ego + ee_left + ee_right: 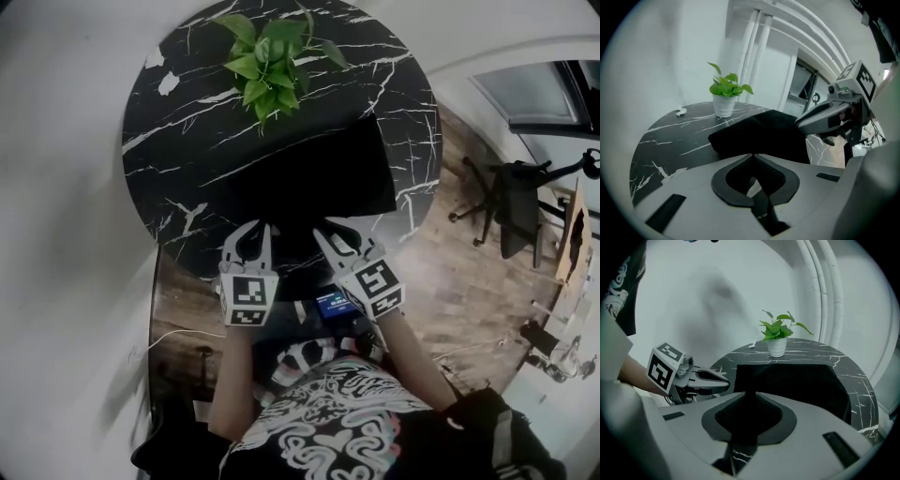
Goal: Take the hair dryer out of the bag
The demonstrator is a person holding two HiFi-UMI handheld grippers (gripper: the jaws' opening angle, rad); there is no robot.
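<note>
Here, 1 bag (309, 173), 1 plant (267, 56), 2 closed claws (255, 231) (330, 231).

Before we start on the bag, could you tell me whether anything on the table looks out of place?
Nothing is spilled or damaged. The potted plant stands upright and the black bag lies on the table. Only a small white scrap near the far edge looks stray.

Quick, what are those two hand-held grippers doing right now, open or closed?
Left hand-held gripper: closed, holding nothing.
Right hand-held gripper: closed, holding nothing.
</note>
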